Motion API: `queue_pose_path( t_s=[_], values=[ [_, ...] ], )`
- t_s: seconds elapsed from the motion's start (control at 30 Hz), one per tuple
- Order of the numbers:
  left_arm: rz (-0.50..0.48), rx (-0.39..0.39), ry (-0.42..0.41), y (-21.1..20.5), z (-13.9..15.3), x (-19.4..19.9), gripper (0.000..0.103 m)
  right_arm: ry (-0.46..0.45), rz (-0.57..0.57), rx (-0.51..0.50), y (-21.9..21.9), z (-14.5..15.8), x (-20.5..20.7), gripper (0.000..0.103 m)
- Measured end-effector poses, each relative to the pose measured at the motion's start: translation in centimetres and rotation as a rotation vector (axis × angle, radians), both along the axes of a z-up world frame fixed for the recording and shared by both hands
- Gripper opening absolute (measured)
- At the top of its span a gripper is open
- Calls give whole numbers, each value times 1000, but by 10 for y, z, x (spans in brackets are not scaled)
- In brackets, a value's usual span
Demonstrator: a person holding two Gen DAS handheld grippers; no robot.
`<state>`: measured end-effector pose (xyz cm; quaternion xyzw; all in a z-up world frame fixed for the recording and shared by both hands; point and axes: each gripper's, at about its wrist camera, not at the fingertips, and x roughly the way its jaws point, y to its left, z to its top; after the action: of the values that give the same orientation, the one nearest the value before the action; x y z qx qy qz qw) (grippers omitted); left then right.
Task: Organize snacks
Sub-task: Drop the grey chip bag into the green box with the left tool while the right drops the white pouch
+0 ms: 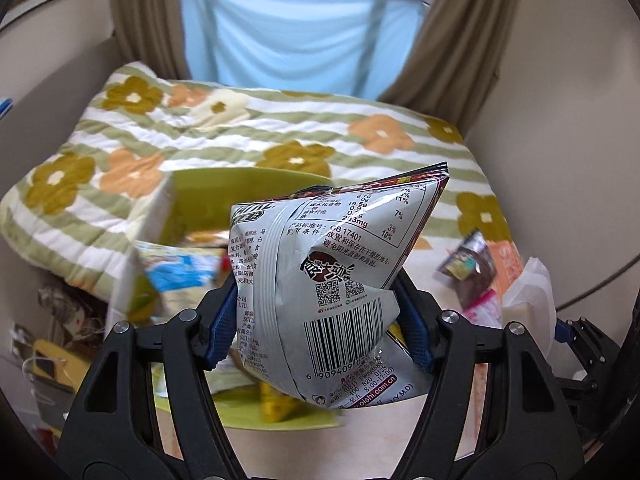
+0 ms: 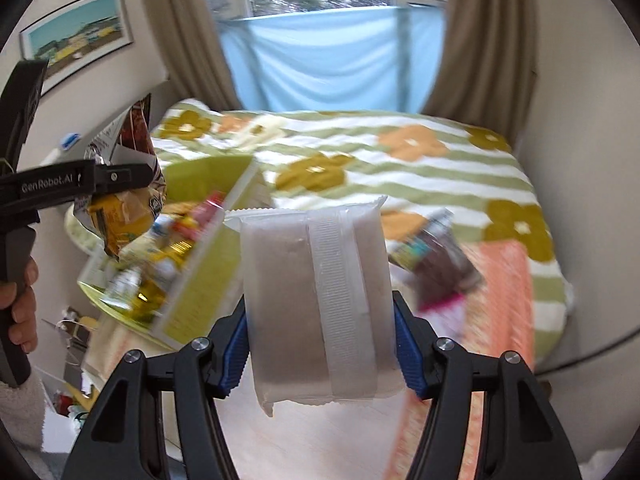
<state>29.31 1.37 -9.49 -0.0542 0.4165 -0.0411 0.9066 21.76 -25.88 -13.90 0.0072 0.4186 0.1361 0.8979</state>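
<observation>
Only the right wrist view shows the person's hand on the handle of the left gripper, and the yellow printed front of the snack bag it carries. The left wrist view shows that bag's silver back with barcode, pinched between the blue pads of the left gripper, jaws partly closed on it above the green box of snacks. The right gripper clamps a frosted white packet, its seam facing the camera, over the pale tabletop. A dark snack packet lies beside the floral quilt.
</observation>
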Motion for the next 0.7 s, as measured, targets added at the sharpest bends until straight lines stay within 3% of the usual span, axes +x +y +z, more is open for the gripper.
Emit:
queue_pose_path(
  t_s=[0.27,0.6,0.7],
  values=[
    [54,17,41,93,-12,15,66,-19,73,41,94,15,26,59],
    [-84,58,150,132,-54,60,67,22,40,30,167,11,49,59],
    [-147,53,176,134,-65,68,75,38,9,23,179,9,54,59]
  ],
)
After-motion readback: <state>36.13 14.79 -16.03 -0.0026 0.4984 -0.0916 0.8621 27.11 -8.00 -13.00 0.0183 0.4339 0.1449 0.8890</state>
